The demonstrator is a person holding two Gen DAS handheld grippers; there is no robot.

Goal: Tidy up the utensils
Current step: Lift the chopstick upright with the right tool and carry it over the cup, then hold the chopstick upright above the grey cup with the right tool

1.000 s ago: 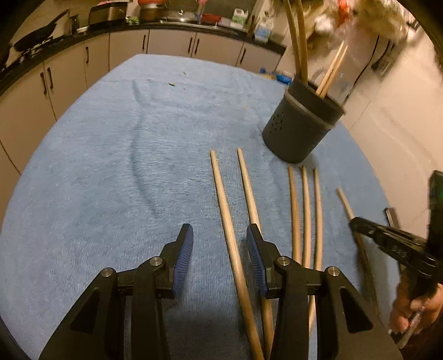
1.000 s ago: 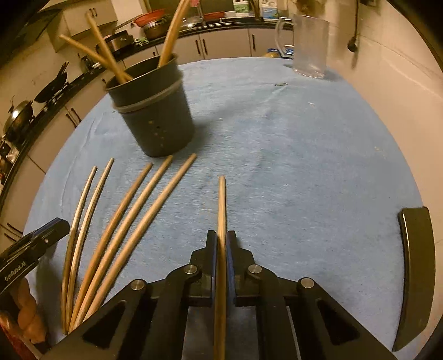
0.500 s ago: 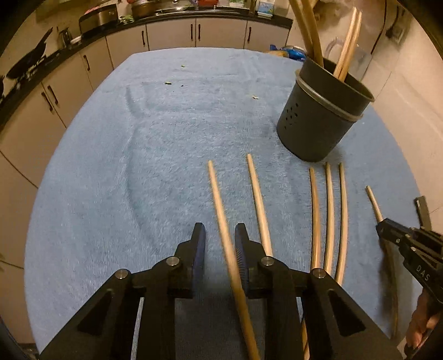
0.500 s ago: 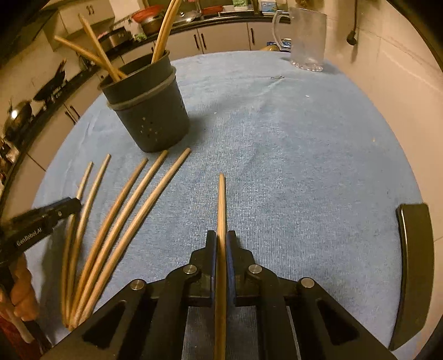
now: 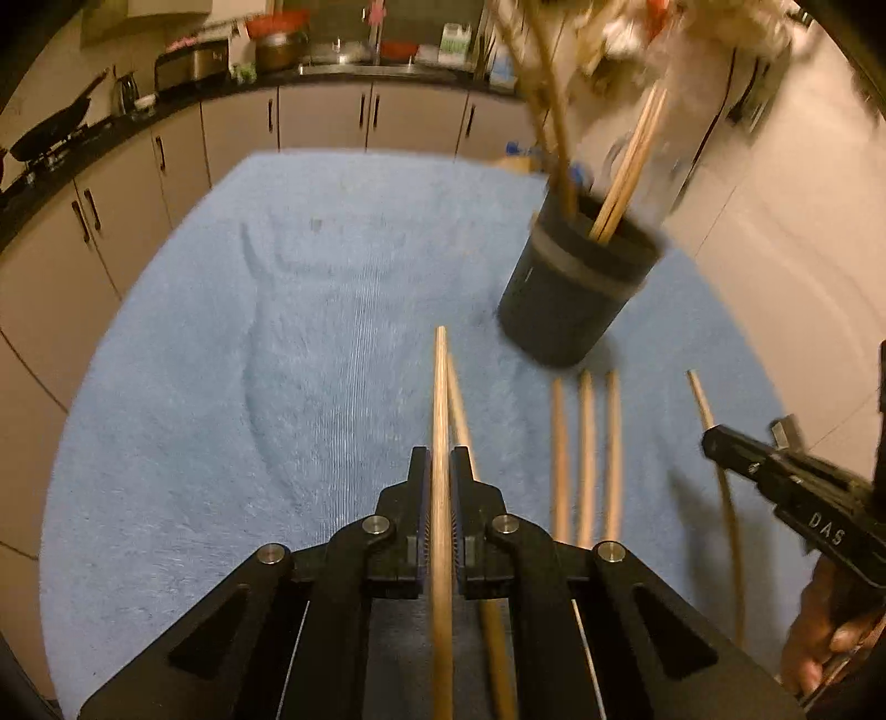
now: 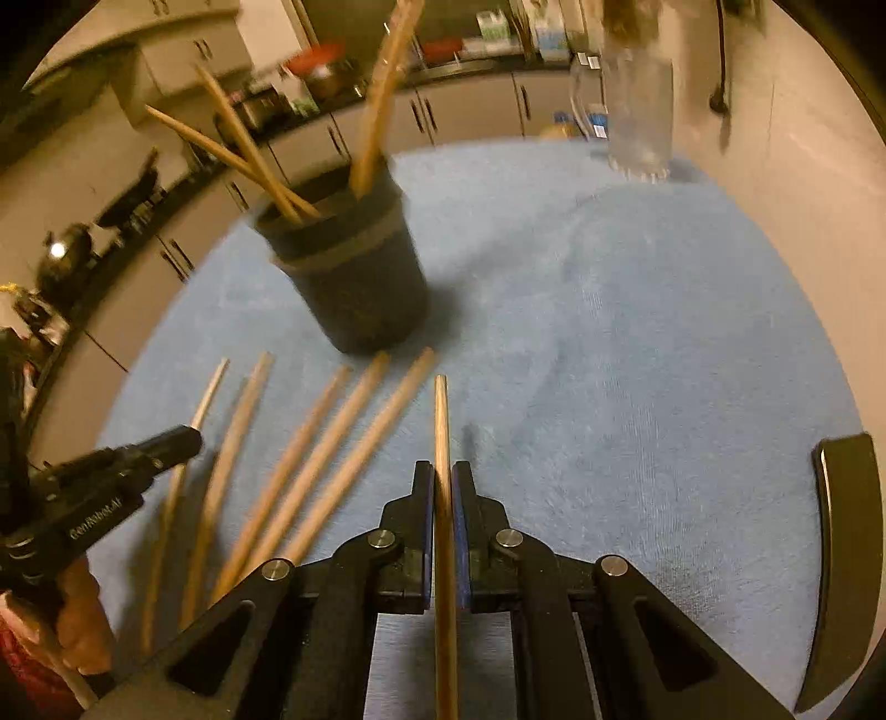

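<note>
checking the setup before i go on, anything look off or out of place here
Nothing looks damaged or spilled. The dark holder stands upright with sticks in it; loose wooden sticks lie on the blue towel. Each gripper, left and right, is clamped on one stick.

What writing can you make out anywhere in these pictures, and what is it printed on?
"DAS" in white letters, on the side of the right gripper as seen from the left wrist camera.
"GenRobot.AI" in white letters, on the side of the left gripper as seen from the right wrist camera.
The bottles and cartons on the far kitchen counter carry labels, but these are too small and blurred to read.
The dark utensil holder shows no text.
</note>
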